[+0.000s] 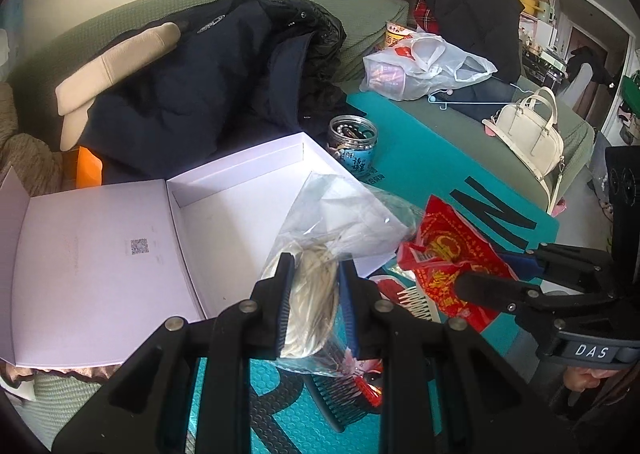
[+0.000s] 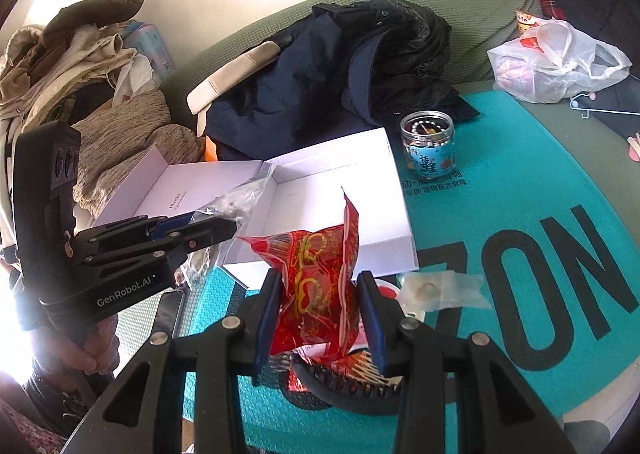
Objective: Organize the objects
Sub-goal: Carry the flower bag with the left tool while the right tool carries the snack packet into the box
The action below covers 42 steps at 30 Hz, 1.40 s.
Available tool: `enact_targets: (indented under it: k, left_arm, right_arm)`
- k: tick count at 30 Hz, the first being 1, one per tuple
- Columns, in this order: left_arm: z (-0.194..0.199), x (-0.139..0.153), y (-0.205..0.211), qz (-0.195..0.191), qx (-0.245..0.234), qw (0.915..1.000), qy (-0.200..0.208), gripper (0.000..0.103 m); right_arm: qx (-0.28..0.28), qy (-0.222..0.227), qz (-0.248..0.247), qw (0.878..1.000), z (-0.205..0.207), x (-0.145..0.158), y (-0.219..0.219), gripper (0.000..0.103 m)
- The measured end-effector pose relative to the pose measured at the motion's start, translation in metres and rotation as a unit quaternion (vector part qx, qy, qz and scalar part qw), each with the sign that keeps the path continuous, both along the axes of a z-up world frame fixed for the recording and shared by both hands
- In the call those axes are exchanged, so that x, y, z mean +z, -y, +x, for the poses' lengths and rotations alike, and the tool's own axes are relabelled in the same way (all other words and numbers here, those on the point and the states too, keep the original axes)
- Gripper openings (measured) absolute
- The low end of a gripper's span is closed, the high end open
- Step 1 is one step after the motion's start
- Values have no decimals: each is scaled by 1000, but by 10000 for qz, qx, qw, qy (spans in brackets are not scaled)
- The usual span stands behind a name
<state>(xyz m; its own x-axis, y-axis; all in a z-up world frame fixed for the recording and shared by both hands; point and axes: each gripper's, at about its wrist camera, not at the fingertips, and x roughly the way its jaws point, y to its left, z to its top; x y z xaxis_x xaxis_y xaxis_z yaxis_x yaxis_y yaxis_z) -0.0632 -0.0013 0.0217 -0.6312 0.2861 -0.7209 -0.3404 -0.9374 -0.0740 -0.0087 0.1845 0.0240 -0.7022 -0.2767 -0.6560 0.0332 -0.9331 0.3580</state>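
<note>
My left gripper [image 1: 316, 294] is shut on a clear plastic bag [image 1: 340, 222] with a silvery bundle inside, held just right of the open white box [image 1: 240, 210]. It also shows in the right wrist view [image 2: 224, 226], gripping the bag [image 2: 236, 198] at the box's [image 2: 352, 174] near edge. My right gripper [image 2: 320, 310] is shut on a red and gold packet [image 2: 316, 274], held upright above the teal mat [image 2: 500, 214]. In the left wrist view the right gripper [image 1: 496, 274] holds the red packet [image 1: 452, 258]. Black combs [image 2: 352, 386] lie under it.
A jar of beads [image 2: 428, 146] stands behind the box. A dark jacket [image 1: 208, 86] lies on the green sofa [image 1: 120, 18]. A white plastic bag [image 1: 424, 66], a cream handbag [image 1: 532, 130] and a small clear packet [image 2: 436, 290] lie at the right.
</note>
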Motion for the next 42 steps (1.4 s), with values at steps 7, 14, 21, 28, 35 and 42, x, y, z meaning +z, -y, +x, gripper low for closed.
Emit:
enact_targets:
  k: [7, 14, 21, 28, 35, 42]
  left_arm:
    - [-30, -1, 8, 60, 83, 9999, 33, 21]
    - [-57, -4, 14, -27, 110, 9999, 26, 21]
    - [-84, -16, 17, 0, 164, 9998, 151, 21]
    - [-108, -21, 18, -19, 278, 9995, 124, 21]
    - [-132, -32, 23, -99, 452, 9988, 139, 21]
    - [-152, -55, 25, -308, 604, 9974, 223, 21]
  right_arm:
    - [86, 35, 32, 10000, -28, 0, 2, 38]
    - [154, -2, 21, 9999, -56, 1, 5, 38]
    - [257, -36, -87, 9996, -87, -1, 6, 38]
    - [302, -20, -77, 9995, -116, -6, 4, 38]
    - [277, 34, 5, 9996, -150, -20, 3, 38]
    - [322, 124, 283, 9990, -183, -39, 8, 38]
